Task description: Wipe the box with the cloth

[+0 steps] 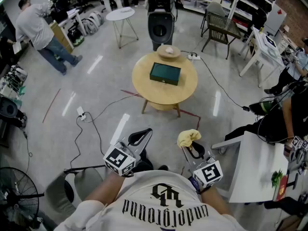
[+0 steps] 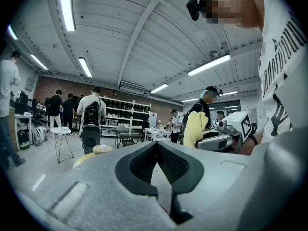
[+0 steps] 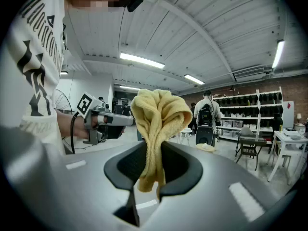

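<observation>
Two grippers are hovering well back from the bench (image 1: pixel 144 88) bearing the green box (image 1: pixel 165 73). The right gripper (image 1: pixel 195 150) is pinching the yellow cloth (image 1: pixel 188 137) in its fingers, and the left gripper (image 1: pixel 139 137) is pressing its fingers together on nothing. Wiping is not yet starting, I reckon, and the next move is carrying the cloth forward onto the box.

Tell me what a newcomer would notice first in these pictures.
The yellow cloth stands out first, bunched upright in the shut right claw in the foreground. Next comes the dark green box, lying on the round wooden table ahead. The left claw is shut and empty.
</observation>
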{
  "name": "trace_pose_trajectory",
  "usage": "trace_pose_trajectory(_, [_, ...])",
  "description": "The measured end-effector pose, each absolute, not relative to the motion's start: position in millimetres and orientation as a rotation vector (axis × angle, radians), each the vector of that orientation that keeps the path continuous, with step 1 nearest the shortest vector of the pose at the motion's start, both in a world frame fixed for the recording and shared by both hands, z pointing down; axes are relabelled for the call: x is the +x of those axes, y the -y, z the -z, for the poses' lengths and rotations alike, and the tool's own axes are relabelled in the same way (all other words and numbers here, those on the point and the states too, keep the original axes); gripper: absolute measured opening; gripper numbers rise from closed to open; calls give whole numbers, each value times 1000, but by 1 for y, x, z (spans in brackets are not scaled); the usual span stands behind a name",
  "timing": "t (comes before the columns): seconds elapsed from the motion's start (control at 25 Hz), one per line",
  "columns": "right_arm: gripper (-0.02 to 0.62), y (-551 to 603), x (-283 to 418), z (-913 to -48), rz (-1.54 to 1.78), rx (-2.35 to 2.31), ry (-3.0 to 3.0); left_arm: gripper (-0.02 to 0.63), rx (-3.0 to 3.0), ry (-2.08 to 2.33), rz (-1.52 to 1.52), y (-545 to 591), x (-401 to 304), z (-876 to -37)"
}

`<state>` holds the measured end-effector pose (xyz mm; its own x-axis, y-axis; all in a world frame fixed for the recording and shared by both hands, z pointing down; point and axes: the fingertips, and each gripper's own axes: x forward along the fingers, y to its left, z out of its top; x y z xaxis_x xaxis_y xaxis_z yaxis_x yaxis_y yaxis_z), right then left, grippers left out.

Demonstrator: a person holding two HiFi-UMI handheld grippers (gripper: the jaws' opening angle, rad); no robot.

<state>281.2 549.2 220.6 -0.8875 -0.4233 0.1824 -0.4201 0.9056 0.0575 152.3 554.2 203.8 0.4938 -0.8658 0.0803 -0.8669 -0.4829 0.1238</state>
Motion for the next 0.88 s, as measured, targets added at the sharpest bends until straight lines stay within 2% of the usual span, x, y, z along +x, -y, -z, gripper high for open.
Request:
trace_pose_trajectory(0.64, [83, -500, 236, -225, 20, 654, 2870, 6, 2560, 1483, 1, -506, 110, -221])
trace_pose_trajectory(0.88, [83, -465, 181, -227, 28, 631, 2868, 6, 2549, 1493, 16, -476, 57, -226])
